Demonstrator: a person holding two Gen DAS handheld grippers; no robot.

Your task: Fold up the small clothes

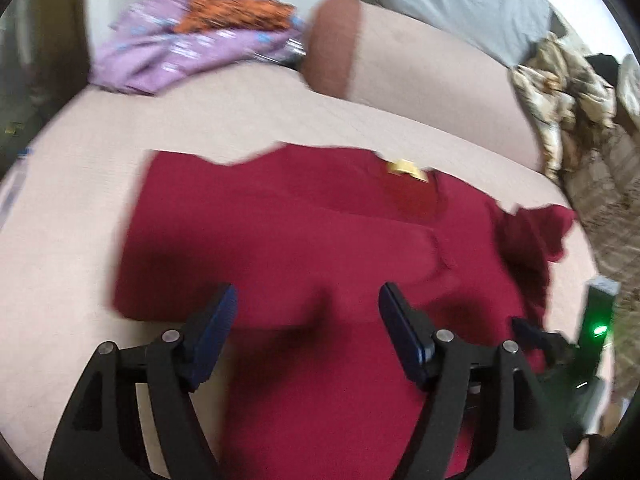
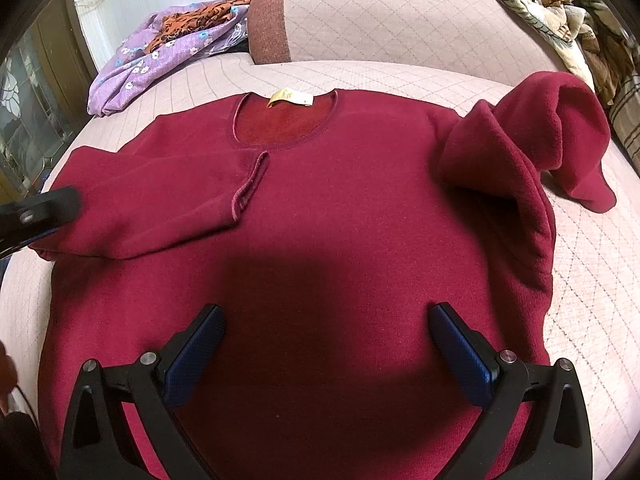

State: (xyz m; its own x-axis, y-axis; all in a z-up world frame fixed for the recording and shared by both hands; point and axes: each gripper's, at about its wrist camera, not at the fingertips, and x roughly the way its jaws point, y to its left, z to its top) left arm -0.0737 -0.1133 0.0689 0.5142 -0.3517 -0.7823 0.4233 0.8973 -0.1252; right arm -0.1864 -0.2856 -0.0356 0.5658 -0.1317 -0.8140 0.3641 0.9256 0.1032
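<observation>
A dark red fleece sweater (image 2: 320, 208) lies flat, front up, on a pink quilted sofa seat (image 2: 400, 76), with a yellow label (image 2: 290, 97) at its collar. Its left sleeve (image 2: 160, 196) is folded across the chest. Its right sleeve (image 2: 540, 140) is bunched and raised at the right. My right gripper (image 2: 326, 316) is open and empty above the sweater's lower body. My left gripper (image 1: 308, 296) is open and empty above the sweater's (image 1: 300, 240) left side; it also shows at the left edge of the right wrist view (image 2: 40, 212).
A purple floral garment (image 2: 160, 60) with an orange cloth on it lies at the back left. The sofa's pink backrest (image 2: 380, 12) rises behind the sweater. A patterned blanket (image 2: 560, 12) is heaped at the back right. The right gripper's body (image 1: 596, 320) shows a green light.
</observation>
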